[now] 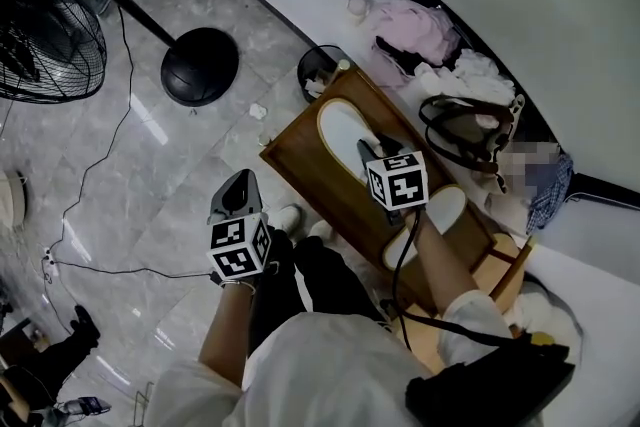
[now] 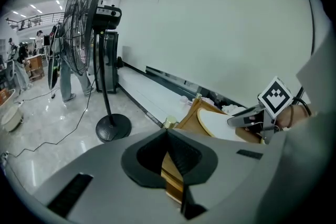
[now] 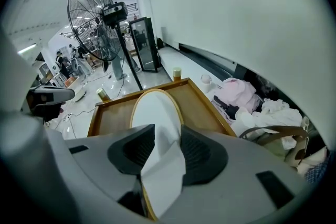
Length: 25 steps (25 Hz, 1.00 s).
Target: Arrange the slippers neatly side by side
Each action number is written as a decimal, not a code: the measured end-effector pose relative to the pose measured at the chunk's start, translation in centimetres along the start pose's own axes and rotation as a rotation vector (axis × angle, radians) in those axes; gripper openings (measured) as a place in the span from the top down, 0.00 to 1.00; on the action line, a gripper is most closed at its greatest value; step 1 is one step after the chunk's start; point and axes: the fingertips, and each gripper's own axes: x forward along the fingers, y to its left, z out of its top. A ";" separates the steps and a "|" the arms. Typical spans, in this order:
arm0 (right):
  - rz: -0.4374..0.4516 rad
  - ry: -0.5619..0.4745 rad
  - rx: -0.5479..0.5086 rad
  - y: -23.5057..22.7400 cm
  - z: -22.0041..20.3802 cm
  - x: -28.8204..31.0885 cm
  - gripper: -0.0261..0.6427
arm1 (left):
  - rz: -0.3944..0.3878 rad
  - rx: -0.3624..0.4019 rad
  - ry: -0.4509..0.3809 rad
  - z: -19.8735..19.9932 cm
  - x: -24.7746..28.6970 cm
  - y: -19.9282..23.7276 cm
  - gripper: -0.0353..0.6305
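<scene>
Right gripper view showed the right gripper (image 3: pixel 167 150) with its jaws closed on the white upper of one slipper (image 3: pixel 155 113). This slipper lay on the wooden tabletop (image 3: pixel 113 115), and its sole reached toward the far rim. In the head view the second slipper (image 1: pixel 443 212) lay on the same tabletop, nearer to the person and partly hidden by the forearm. The left gripper (image 2: pixel 170 159) had its jaws pressed together with nothing between them, and it was beside the tabletop, above the grey floor (image 1: pixel 150 185).
</scene>
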 end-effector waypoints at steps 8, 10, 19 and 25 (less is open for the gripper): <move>-0.028 0.039 -0.012 0.0 -0.6 0.2 0.87 | -0.014 0.003 0.000 0.3 0.1 0.0 0.92; -0.023 0.046 -0.007 0.1 -0.6 0.2 0.88 | -0.017 0.006 0.002 0.3 0.2 0.1 0.92; -0.009 0.036 0.041 0.9 -0.3 -1.0 0.89 | -0.035 0.022 0.003 0.5 -0.1 0.7 0.92; -0.030 0.013 0.102 0.9 0.1 -2.4 0.89 | -0.063 0.049 -0.001 1.1 -0.3 0.3 0.92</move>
